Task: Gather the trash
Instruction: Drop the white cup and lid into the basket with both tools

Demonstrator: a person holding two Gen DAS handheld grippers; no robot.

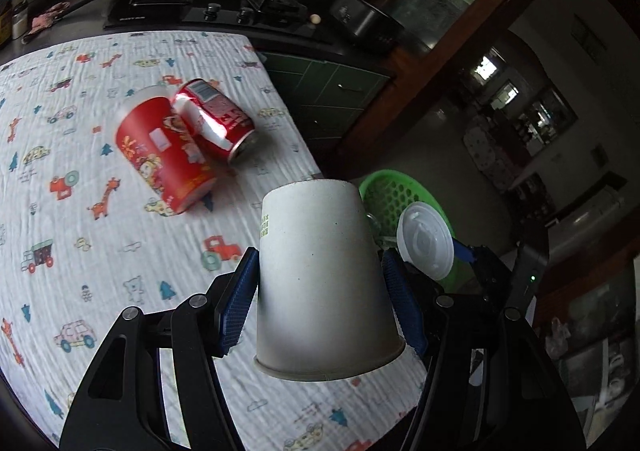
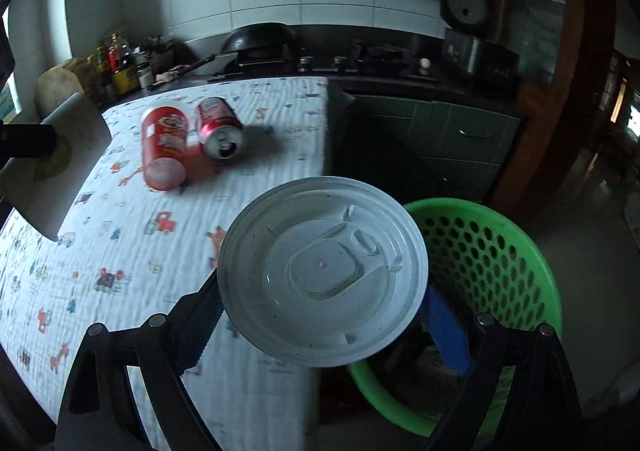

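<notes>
Kitchen; table under printed cloth (image 1: 120,259).

Left gripper (image 1: 318,287): fingers closed on upturned paper cup (image 1: 320,275), light, crushable; grip mid-wall.

Right gripper (image 2: 320,315): pinches plastic lid (image 2: 324,271) edgewise, thin, flexible.

Green basket (image 2: 500,251): just beyond right fingers.

Red can (image 1: 220,119), red canister (image 1: 164,151): well ahead.

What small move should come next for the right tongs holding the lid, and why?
Probably carry the right tongs a little further right, over the green basket, then open them. They are shut on the white lid, which hangs mostly above the table edge, only partly over the basket. The left tongs hold the paper cup and could follow.
</notes>
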